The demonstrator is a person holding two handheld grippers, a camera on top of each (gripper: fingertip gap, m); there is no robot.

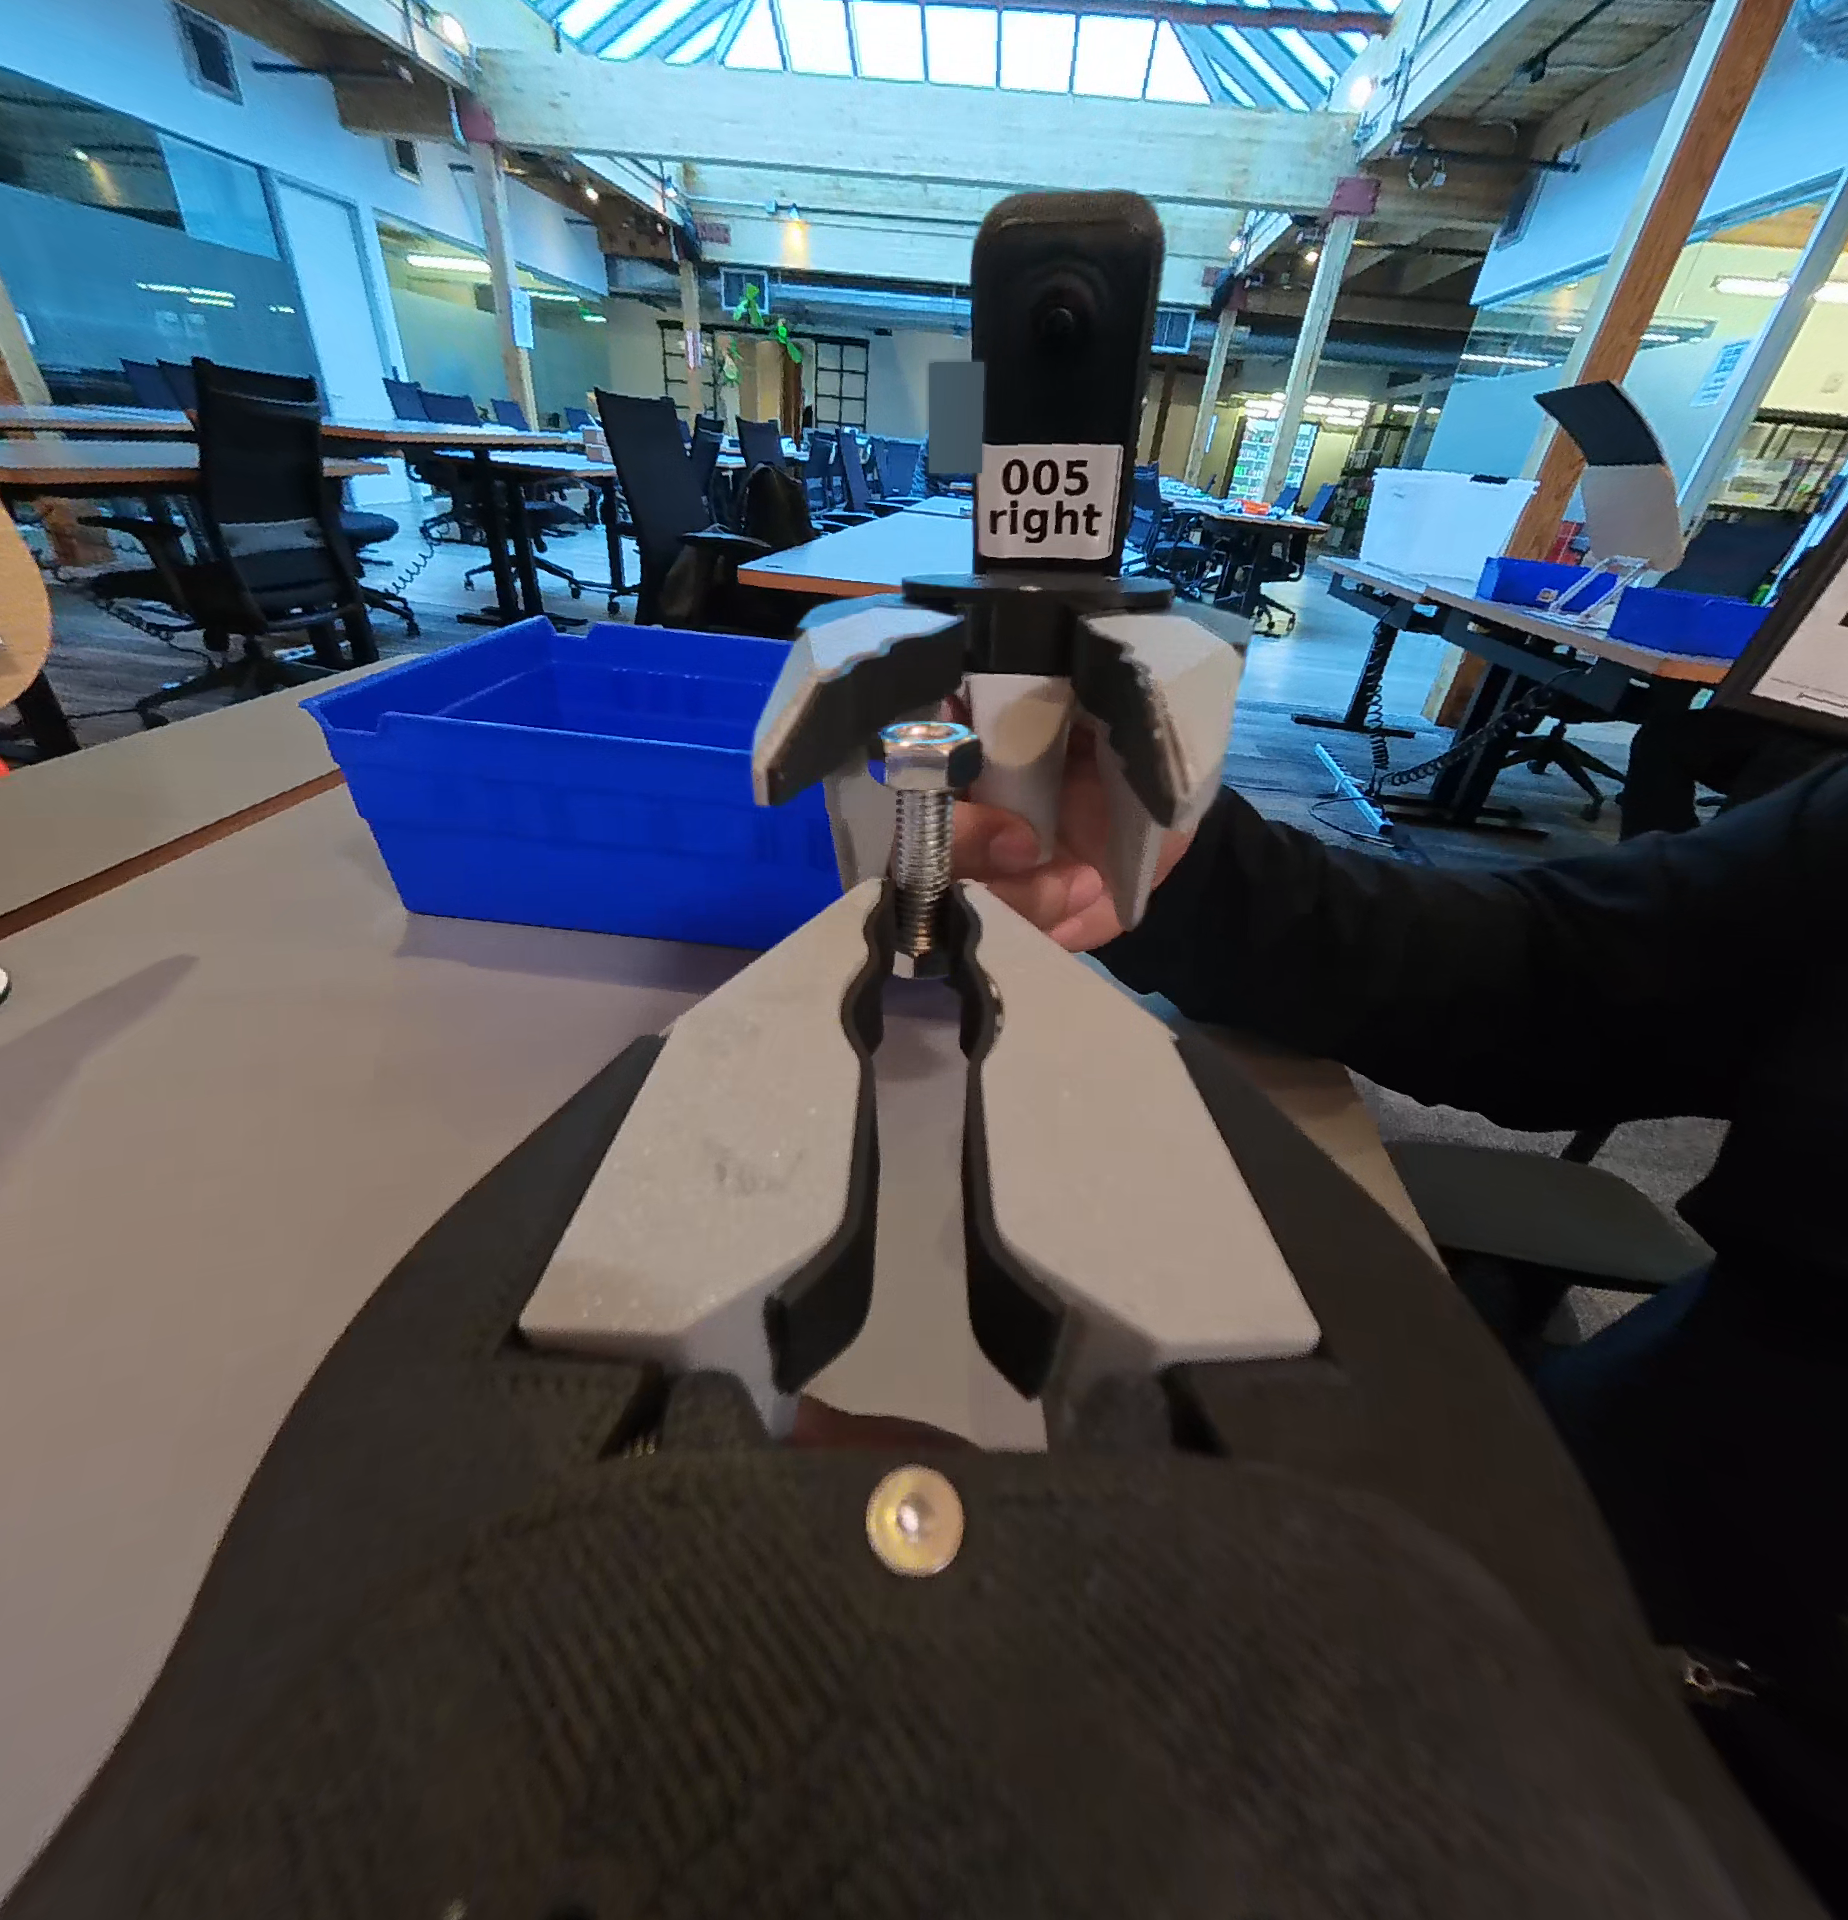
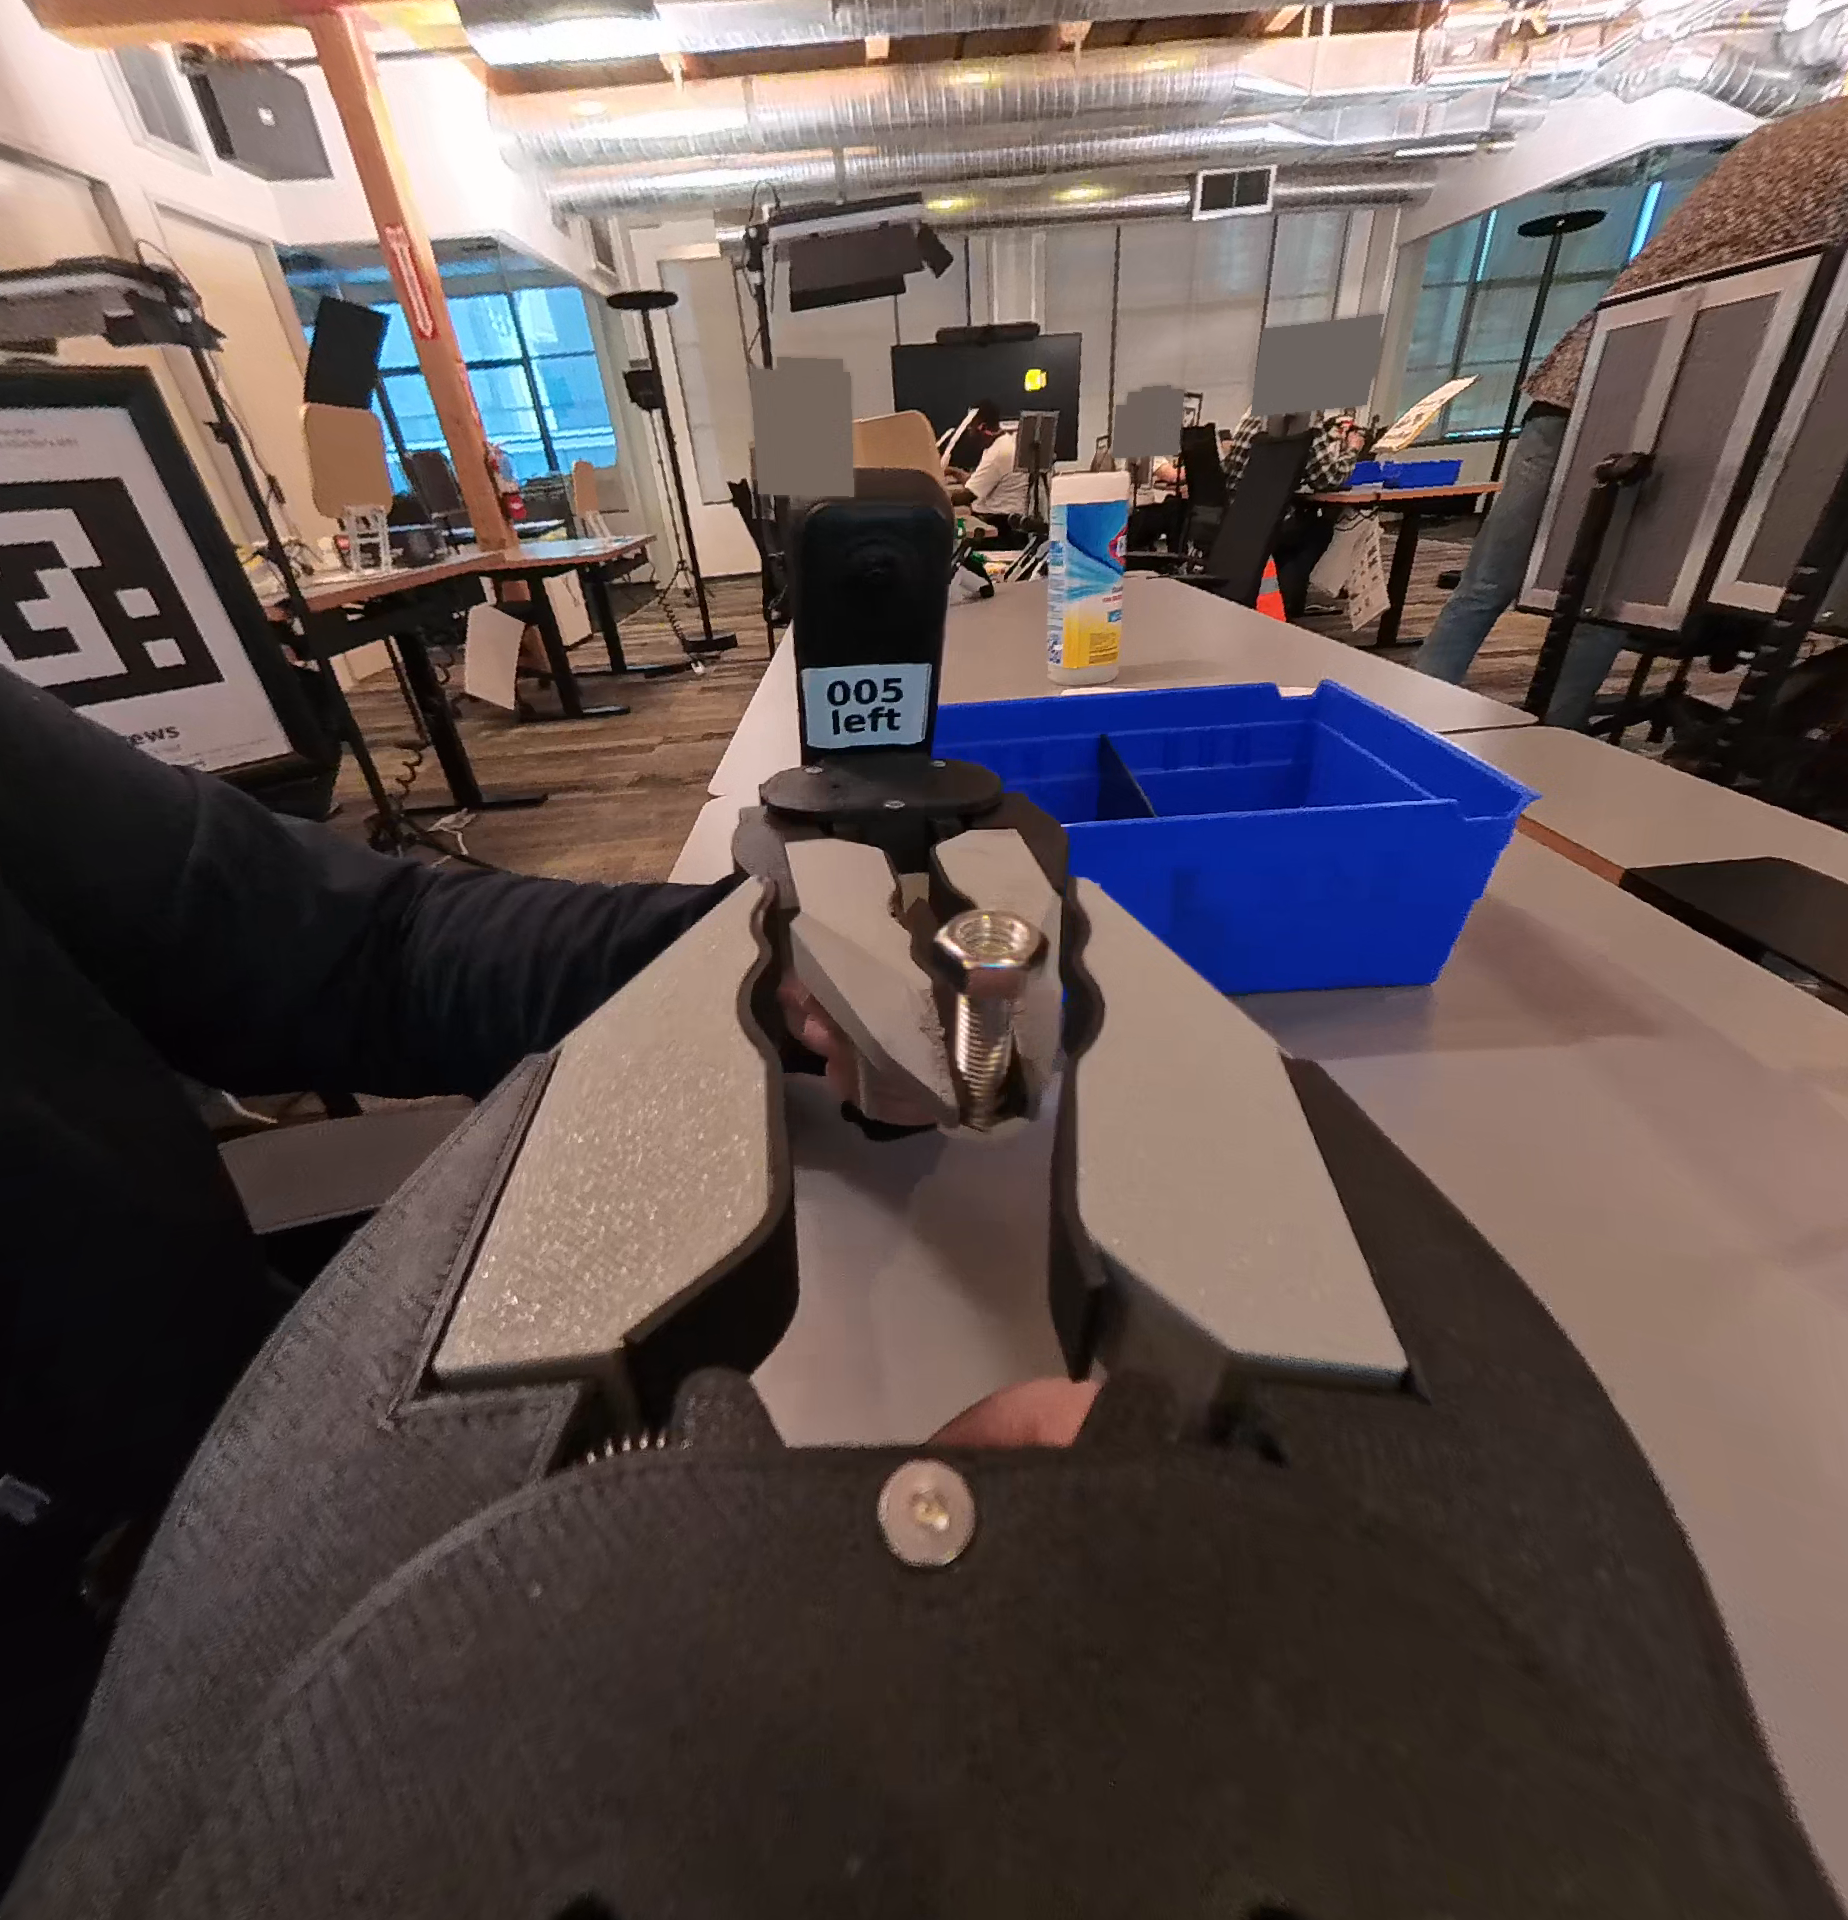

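While the grey counter [image 2: 1522, 1143] carries the blue plastic divided bin [image 2: 1263, 883] just beyond my hands, my left gripper [image 1: 922, 940] has its fingers narrowed onto the lower threads of an upright silver hex-head steel bolt [image 1: 925, 821]. My right gripper [image 2: 909, 997] faces it, fingers spread wide beside the bolt head. To keep things steady, I judge the left grip should stay firm and vertical.

The lower threads of the upright silver hex-headed steel bolt [image 1: 922, 831] vanish between the left tool's [image 1: 920, 925] grey plastic tips. The blue plastic divided bin [image 2: 1263, 894] is partly covered by both tools (its floor unseen from the left wrist view).
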